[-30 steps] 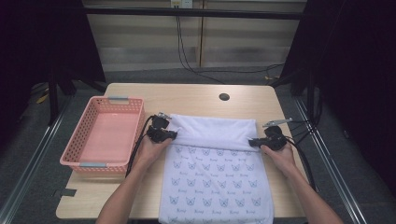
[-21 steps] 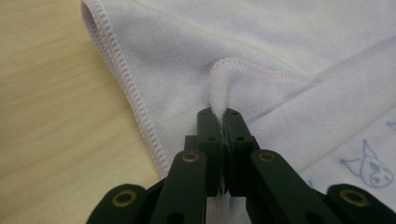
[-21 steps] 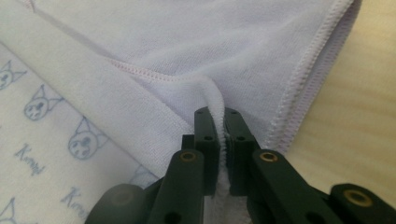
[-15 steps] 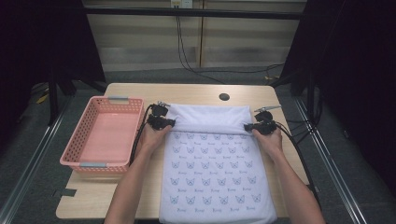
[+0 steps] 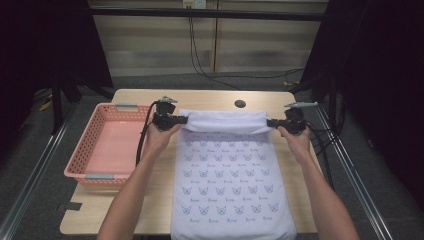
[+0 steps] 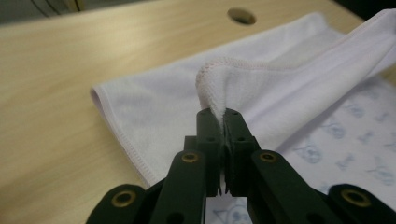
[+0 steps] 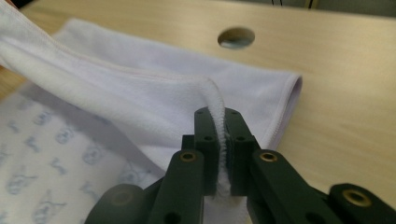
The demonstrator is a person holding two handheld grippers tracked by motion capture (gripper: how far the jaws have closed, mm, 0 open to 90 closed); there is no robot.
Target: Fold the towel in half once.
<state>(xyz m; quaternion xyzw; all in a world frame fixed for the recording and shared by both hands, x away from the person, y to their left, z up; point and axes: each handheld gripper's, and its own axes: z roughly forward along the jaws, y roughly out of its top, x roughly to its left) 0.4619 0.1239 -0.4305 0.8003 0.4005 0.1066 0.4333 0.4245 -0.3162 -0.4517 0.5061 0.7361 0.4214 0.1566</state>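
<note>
- Tabletop (image 5: 150, 200): pale wood surface in the centre of the high view, with a round dark hole (image 5: 240, 104) near its far edge; the same hole lies at the top of both gripper views.
- Towel (image 5: 230, 190): white cloth printed with small blue motifs, running from the bottom centre of the high view up to mid-frame. Its far end is turned back as a plain white band between the two grippers, lifted off the layer that lies flat beneath.
- Basket (image 5: 80, 150): pink latticed plastic, at the left of the high view, beside the towel and not touching it.
- Left gripper (image 5: 176, 120): left of centre in the high view, held in the person's left hand. In the left gripper view its jaws are pressed together on a stitched corner of the towel (image 6: 243, 84), which rises out of them.
- Right gripper (image 5: 274, 123): right of centre in the high view, held in the right hand. In the right gripper view its jaws are clamped on the opposite hemmed corner (image 7: 177, 98), whose edge passes down between them.
</note>
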